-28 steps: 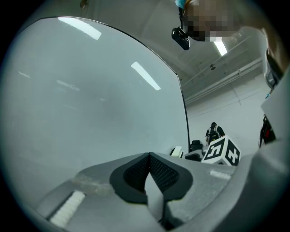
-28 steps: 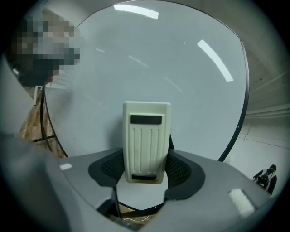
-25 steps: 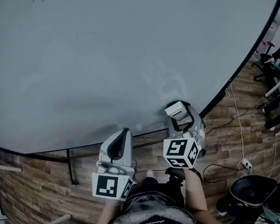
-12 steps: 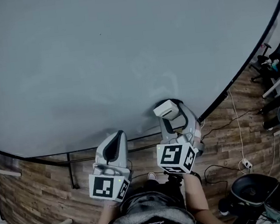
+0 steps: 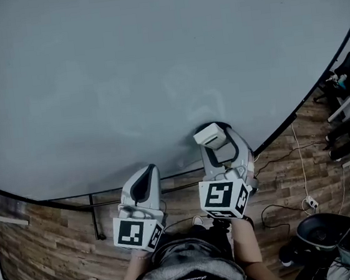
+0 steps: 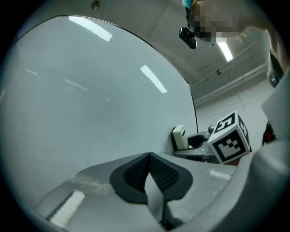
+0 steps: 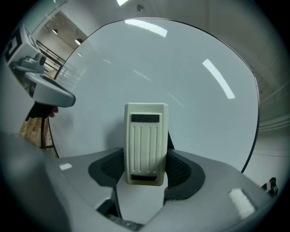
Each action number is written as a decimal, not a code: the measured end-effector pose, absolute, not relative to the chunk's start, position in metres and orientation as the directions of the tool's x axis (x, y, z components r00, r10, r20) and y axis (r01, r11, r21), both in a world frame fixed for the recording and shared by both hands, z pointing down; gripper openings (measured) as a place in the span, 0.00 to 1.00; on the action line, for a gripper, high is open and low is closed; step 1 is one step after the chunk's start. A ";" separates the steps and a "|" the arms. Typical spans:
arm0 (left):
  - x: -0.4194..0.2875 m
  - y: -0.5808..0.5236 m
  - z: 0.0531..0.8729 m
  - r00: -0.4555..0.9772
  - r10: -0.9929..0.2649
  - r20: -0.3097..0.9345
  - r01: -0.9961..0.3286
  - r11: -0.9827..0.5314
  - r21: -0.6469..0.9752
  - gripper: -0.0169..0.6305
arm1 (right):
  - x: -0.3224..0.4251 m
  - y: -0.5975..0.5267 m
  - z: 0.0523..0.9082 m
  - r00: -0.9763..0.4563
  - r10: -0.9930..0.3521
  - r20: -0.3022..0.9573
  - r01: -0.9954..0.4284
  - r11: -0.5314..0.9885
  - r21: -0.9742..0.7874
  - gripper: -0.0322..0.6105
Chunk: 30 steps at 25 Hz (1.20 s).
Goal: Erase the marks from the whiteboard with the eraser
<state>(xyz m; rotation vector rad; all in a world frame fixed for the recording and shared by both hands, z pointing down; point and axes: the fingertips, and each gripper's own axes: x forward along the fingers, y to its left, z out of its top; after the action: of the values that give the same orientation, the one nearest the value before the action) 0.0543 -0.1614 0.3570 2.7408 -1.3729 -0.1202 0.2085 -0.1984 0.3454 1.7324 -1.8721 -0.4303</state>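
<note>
Eraser: clamped upright in the right tongs, jutting ahead of them towards the whiteboard.
Handling: seems light, rigid plastic; best held by its long sides, as here.
Left tongs: pressed together, empty.
Views: the right gripper view shows the ribbed back. The head view places it near the whiteboard's lower edge, possibly touching.

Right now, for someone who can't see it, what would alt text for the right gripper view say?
A cream ribbed eraser stands upright, clamped between the two dark padded jaws of the right gripper, facing a large pale whiteboard that fills most of the frame. The left gripper shows at the upper left edge.
</note>
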 end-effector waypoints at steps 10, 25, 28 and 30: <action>-0.009 -0.161 0.360 0.596 -0.801 -0.051 -0.792 -0.597 0.130 0.03 | 0.130 -0.199 0.311 -0.071 -0.993 0.091 -0.799 0.111 0.591 0.46; -0.106 -0.147 0.368 0.533 -0.845 -0.045 -0.832 -0.534 0.153 0.03 | 0.018 -0.195 0.317 -0.147 -0.988 0.050 -0.771 0.146 0.620 0.46; -0.125 -0.143 0.369 0.517 -0.855 -0.045 -0.843 -0.517 0.146 0.03 | -0.016 -0.193 0.323 -0.183 -0.982 0.055 -0.744 0.175 0.645 0.46; -0.140 -0.140 0.371 0.503 -0.863 -0.041 -0.852 -0.503 0.145 0.03 | -0.042 -0.191 0.328 -0.233 -0.971 0.061 -0.734 0.217 0.643 0.46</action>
<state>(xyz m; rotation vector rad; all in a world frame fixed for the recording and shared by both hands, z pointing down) -0.1395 -0.1399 0.3713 2.6299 -1.5068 -0.1645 -0.0421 -0.1914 0.3277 1.5723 -2.0410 -0.6900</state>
